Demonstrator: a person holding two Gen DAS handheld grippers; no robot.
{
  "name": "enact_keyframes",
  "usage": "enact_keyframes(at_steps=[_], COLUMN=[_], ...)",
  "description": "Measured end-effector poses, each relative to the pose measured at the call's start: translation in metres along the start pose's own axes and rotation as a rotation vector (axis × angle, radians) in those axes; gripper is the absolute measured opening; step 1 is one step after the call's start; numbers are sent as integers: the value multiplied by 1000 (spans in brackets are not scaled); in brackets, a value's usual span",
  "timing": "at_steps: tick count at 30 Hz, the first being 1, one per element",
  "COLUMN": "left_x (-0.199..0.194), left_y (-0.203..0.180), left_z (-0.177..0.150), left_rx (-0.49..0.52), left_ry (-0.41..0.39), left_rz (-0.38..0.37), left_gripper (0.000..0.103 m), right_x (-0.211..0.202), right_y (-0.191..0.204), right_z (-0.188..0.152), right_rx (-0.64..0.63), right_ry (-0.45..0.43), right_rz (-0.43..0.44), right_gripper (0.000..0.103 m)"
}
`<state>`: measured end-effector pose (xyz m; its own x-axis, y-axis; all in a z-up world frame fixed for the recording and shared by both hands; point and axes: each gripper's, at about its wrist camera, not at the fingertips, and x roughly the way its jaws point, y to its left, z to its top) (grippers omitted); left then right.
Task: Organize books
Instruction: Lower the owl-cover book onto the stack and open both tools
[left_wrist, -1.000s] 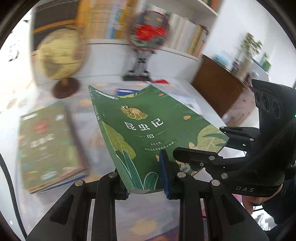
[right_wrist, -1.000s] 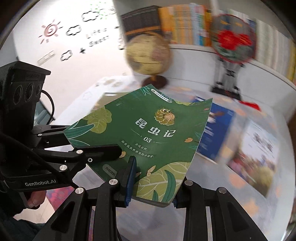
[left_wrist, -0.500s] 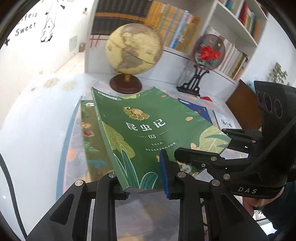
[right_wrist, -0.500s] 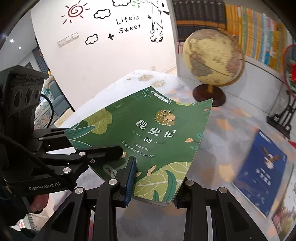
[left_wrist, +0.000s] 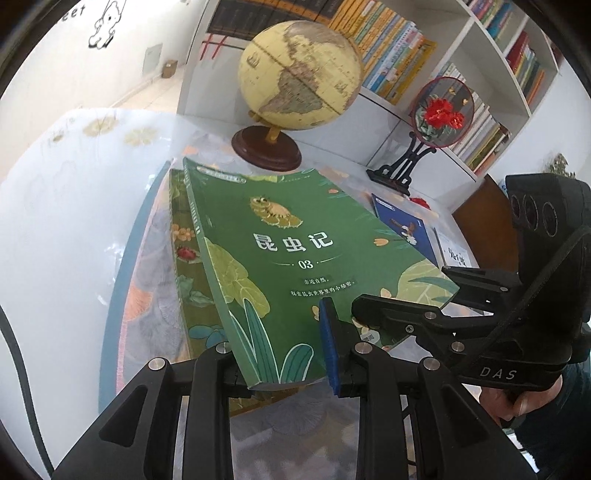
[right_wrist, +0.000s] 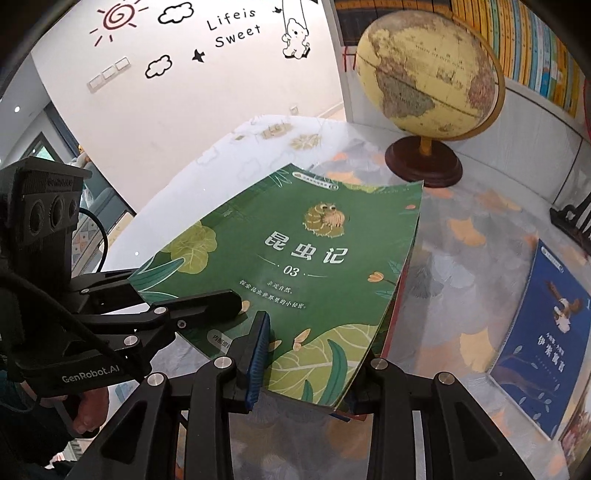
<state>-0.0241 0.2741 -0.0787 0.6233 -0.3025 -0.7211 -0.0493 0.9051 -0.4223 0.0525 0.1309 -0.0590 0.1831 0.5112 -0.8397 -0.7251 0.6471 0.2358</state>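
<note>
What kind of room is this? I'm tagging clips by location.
Probably a home study or children's reading room: a packed white bookshelf, a globe on the table, and a cartoon wall decal reading "Life is Sweet".

1. Our left gripper (left_wrist: 284, 354) and right gripper (right_wrist: 306, 363) are both clamped on the green book (left_wrist: 295, 258), which blocks the middle.
2. Ahead, the globe (left_wrist: 299, 70) stands in our way.
3. A second green book (left_wrist: 192, 280) lies directly beneath.
4. Left tabletop (left_wrist: 66, 229) is bare.
</note>
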Motion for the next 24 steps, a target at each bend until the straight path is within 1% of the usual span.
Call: enact_keyframes(at_steps=[2,7,10,13,14,16,18,22,24], left_x=[3,7,6,3,2,0,-2,-7,-8], left_y=[4,11,18,26,29,34,38,40,38], left_z=[-3,-8,-12,-17,-18,-21,-22,-20,-20], left_rx=[-19,-46,-81,-111,-121,-138,-149,-153,-142], left_ry=[11,39,45,46,47,49,42,27,25], left_rz=[-9,8,27,44,47,53,63,81,86], left_gripper=[24,31,31,31,31,31,31,31,31], right_x=[5,14,16,20,22,27,27,28,31], right_y=[-4,-11,-15,-21,-23,-27,-26,-15,-10], right_z=[0,-3,-6,-8,-8,-11,-12,-10,-10], right_rx=[19,66,92,117,128,155,152,105,86], right_ry=[9,32,48,73,88,119,116,120,128], right_rz=[8,22,23,17,17,19,13,-18,-34], right_gripper=[32,32,33,37,39,39,40,41,47])
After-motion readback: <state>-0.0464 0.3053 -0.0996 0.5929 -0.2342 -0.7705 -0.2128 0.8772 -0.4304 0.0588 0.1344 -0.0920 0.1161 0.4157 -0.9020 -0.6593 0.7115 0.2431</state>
